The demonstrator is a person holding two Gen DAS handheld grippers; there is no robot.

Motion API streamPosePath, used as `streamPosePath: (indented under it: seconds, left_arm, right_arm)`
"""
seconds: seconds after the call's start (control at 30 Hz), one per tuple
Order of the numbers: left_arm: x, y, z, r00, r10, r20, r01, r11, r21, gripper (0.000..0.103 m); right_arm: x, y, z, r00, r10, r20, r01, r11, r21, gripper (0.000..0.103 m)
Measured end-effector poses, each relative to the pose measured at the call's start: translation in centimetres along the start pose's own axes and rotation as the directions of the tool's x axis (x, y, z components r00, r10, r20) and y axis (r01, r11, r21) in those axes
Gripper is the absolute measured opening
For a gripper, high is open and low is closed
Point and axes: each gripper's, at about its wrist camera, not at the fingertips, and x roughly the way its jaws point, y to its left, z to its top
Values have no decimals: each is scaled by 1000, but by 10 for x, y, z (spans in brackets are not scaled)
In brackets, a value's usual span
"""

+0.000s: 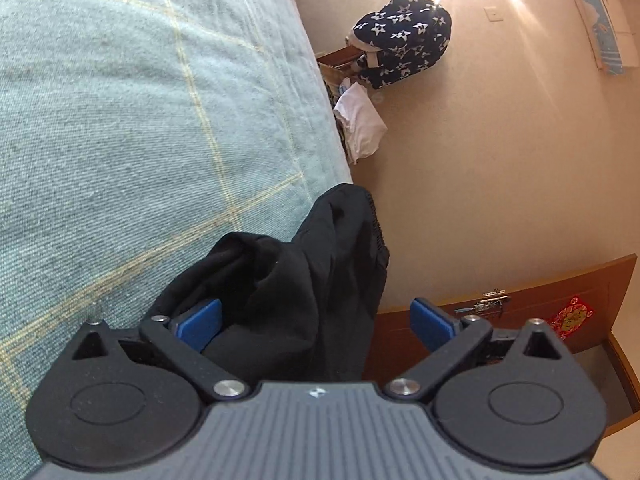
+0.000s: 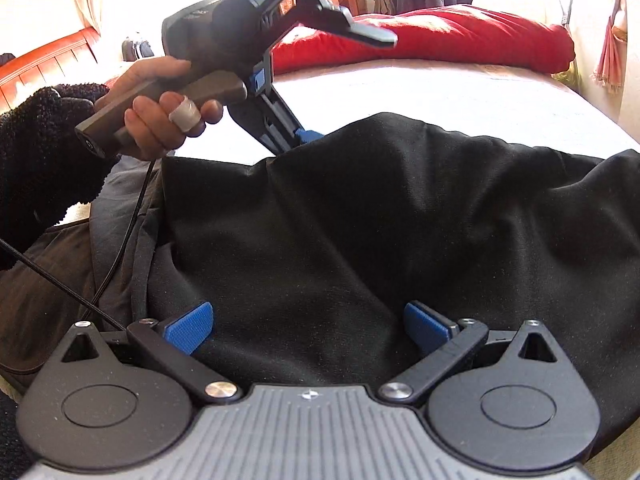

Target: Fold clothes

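In the left wrist view, the left gripper [image 1: 316, 322] has its blue-padded jaws spread wide, with a bunched black fabric garment [image 1: 304, 276] lying loose between them at lower centre, unpinched. A pale green quilted bed cover [image 1: 120, 120] fills the left of the frame.

In the right wrist view, the right gripper [image 2: 308, 326] is likewise released, jaws apart over the same garment [image 2: 380, 220], which spreads across the middle. At upper left, a hand [image 2: 156, 108] holds the other gripper's handle; its tip meets the cloth's upper edge.
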Motion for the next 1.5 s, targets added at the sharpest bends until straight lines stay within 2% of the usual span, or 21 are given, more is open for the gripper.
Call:
streamPosePath:
  seconds: [0.07,0.2,0.37,0.57,0.63,0.7,0.8,0.83,0.9,0.97,1.0,1.1,1.2,1.3,1.43,1.5]
  left_arm:
    - [5,2,2,1000,-7,-9,7,1000,0,99]
    - [14,-8,17,990,-143,-1,143,989,-26,99]
    - [-18,-28,35,967,-218,136,218,976,11,99]
    - [-67,-37,31,944,-184,275,166,982,86,99]
    - [-59,-42,25,962,-158,224,140,986,97,99]
    - [-45,-43,14,975,-159,152,143,983,111,99]
    - [-15,-39,-1,985,-167,45,161,980,118,99]
    - [-3,-34,-7,990,-135,33,130,985,114,99]
    - [10,-24,-13,998,14,65,-23,989,145,99]
    - [8,-20,-19,987,112,117,-132,976,172,93]
    - [6,-17,-22,976,160,144,-185,965,183,94]
    - [-17,-29,-33,979,135,152,-166,964,210,95]
    - [-41,-41,-48,962,164,218,-223,933,284,98]
    - [-56,-44,-62,939,203,278,-285,911,298,98]
    - [-60,-45,-75,904,260,340,-356,898,257,98]
    - [-60,-45,-80,895,275,352,-370,897,242,98]
  right_arm:
    - [2,1,0,1000,-3,0,3,1000,-1,103]
    - [5,2,1,1000,-12,0,12,1000,-2,103]
    - [5,4,2,1000,-21,-5,21,1000,-5,103]
    - [8,6,4,1000,-29,-7,29,1000,0,103]
    - [9,7,4,999,-33,-10,33,999,-4,103]
    - [10,8,5,999,-39,-13,39,999,-4,103]
    - [8,7,7,999,-51,-10,51,998,23,103]
    - [7,7,8,998,-55,-8,56,998,36,103]
    - [-1,3,9,998,-59,1,58,995,76,103]
    - [-12,-2,9,998,-66,15,64,991,119,103]
    - [-23,-10,7,996,-85,36,79,986,150,103]
    - [-56,-34,3,985,-145,95,119,963,241,103]
    - [-89,-63,-3,965,-209,157,144,927,346,103]
    - [-117,-110,-12,935,-278,221,133,852,507,103]
    - [-129,-182,-32,918,-293,268,38,737,675,103]
    - [-127,-213,-41,920,-274,280,-17,686,728,103]
